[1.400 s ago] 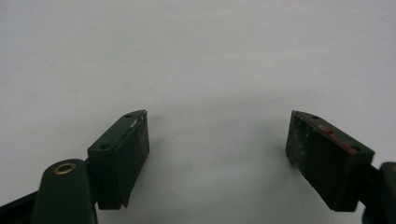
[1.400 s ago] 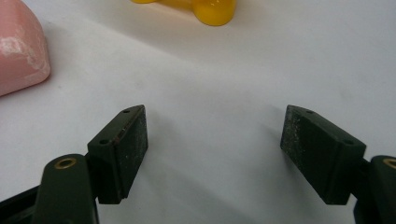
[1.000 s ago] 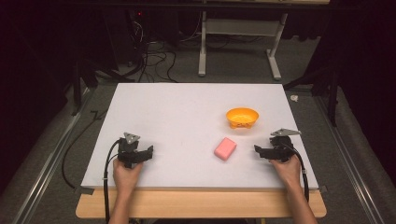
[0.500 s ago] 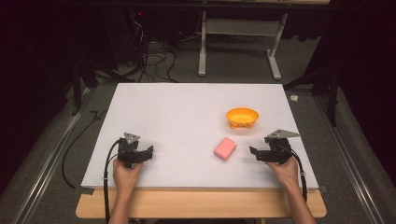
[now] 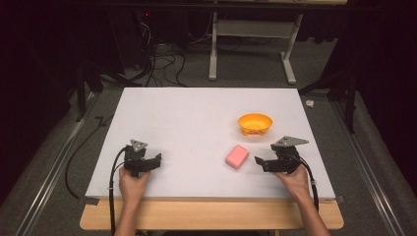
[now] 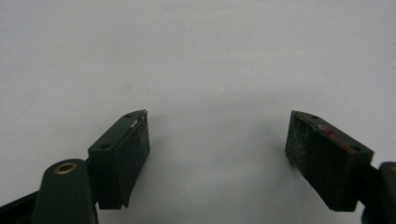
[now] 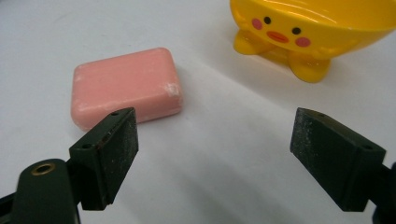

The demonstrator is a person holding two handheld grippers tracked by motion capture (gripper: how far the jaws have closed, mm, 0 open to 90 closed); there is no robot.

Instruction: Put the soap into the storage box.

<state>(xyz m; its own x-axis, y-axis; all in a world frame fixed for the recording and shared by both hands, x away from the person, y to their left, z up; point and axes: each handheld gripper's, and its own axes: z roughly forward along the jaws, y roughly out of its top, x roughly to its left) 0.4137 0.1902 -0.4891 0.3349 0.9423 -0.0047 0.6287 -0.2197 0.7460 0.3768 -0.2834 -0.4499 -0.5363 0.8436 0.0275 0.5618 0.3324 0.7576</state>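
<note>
We count one pink soap bar (image 5: pixel 237 156), one yellow bowl (image 5: pixel 255 123) and two grippers on the white table (image 5: pixel 196 123), each gripper held in one of the person's hands. The soap lies flat on the near right part of the table, and the bowl stands beyond it, toward the far side, near but clearly apart from it. In the right gripper view the bowl (image 7: pixel 317 28) shows a chick face with pink cheeks and stubby feet, and the soap (image 7: pixel 123 86) has rounded corners with a pale scuff at one of them. The right gripper (image 5: pixel 261 162) sits just to the right of the soap with its jaws pointing toward it; in its own view we see the right gripper (image 7: pixel 212 154) spread wide, with nothing between the jaws and bare table in the gap. The soap lies just past the tip of its left-hand jaw, and we think there is a small gap between them, though the angle makes that hard to judge. The left gripper (image 5: pixel 151 162) rests at the near left of the table, well apart from soap and bowl. In its own view the left gripper (image 6: pixel 217 149) is likewise spread wide over plain white surface, holding and touching nothing.
</note>
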